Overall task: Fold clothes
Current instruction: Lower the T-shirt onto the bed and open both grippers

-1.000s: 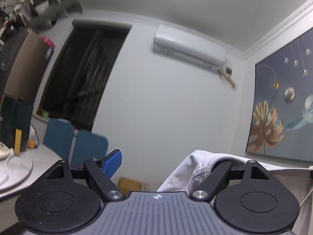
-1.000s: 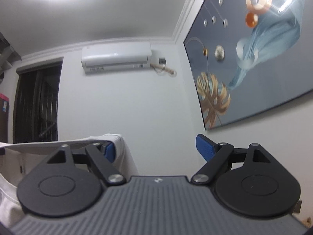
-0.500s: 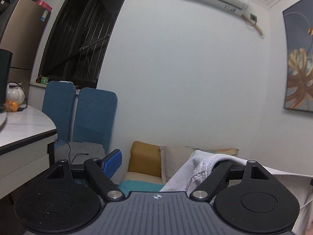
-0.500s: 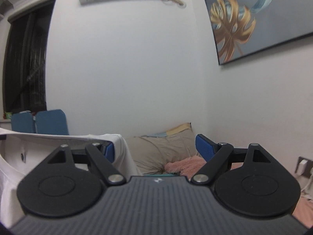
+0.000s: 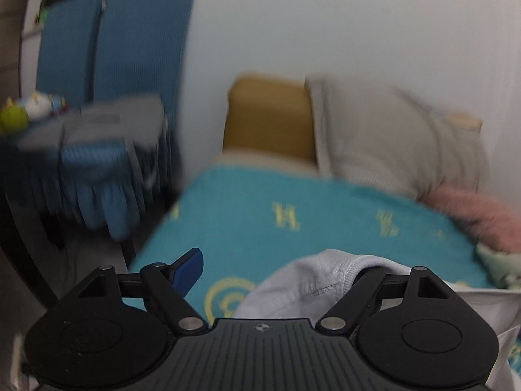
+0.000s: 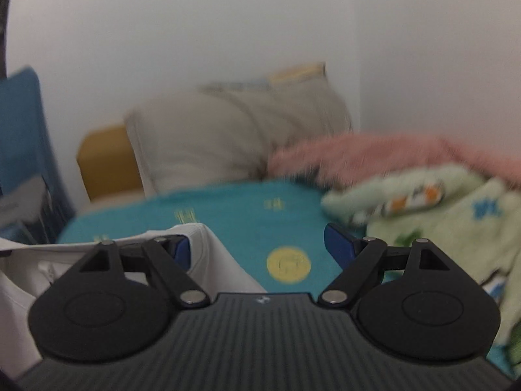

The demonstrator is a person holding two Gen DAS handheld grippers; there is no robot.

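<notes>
Both tongs stood wide apart, a white shirt draped over one finger of each, above a teal bedsheet with pillows behind

Open teal bedspread ahead — pillows behind, green blanket right

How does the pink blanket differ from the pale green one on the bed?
The pink blanket looks plain and fuzzy; the pale green blanket carries printed orange and blue pictures. The pink blanket lies further back, by the pillow; the pale green blanket is nearer the camera. Both lie bunched up on the right of the teal sheet.
</notes>
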